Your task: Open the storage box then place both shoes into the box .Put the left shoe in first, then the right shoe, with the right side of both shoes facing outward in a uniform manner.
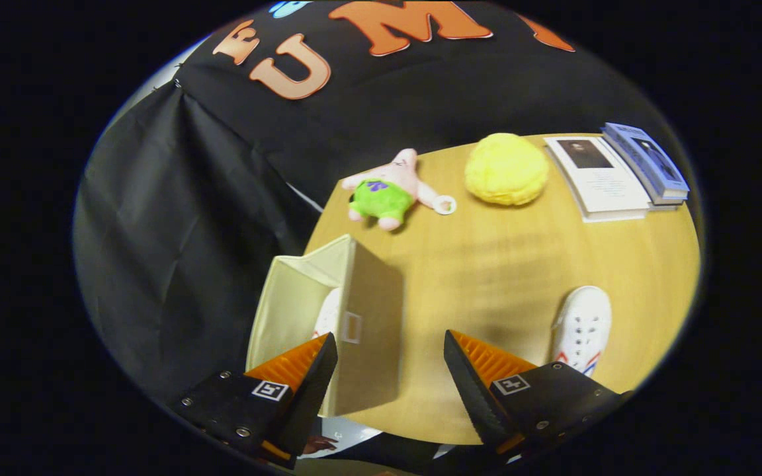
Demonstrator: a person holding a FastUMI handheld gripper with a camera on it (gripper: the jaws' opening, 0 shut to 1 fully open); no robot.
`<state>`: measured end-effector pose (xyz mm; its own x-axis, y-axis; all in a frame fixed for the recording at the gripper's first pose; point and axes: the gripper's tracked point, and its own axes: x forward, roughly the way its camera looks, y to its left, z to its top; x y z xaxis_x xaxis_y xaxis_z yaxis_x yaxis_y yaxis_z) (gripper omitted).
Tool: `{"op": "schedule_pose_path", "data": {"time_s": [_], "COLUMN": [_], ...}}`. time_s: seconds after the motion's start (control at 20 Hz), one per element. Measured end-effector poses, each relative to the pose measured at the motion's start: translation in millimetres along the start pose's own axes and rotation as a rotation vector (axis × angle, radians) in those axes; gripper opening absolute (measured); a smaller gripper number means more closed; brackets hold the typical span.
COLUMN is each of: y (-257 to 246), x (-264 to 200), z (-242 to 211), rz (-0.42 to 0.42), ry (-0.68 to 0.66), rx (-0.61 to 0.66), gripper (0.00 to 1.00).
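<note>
We see just a sliver of the white shoe (pixel 328 314) inside the storage box (pixel 328 324), the rest hidden by the box's front wall and the claw (pixel 391 377)'s left finger. The other shoe (pixel 583 327) on the tabletop (pixel 487 264) has its heel end covered by the right finger. The cover print on the books (pixel 619 172) is too small for us to tell.

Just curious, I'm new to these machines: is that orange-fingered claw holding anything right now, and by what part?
Nothing is held. The gripper is open, fingers apart above the round wooden table, the beige fabric storage box just ahead.
</note>
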<state>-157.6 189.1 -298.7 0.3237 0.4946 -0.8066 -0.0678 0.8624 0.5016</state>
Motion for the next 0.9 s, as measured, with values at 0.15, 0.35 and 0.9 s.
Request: {"op": "schedule_pose_path", "data": {"time_s": [0.15, 0.35, 0.9], "y": [-78, -157, -228], "x": [-8, -26, 0], "z": [-38, -81, -122], "rz": [-0.158, -0.289, -0.380], "ry": [0.048, 0.095, 0.124], "rx": [0.026, 0.043, 0.039], "gripper": [0.96, 0.96, 0.84]}}
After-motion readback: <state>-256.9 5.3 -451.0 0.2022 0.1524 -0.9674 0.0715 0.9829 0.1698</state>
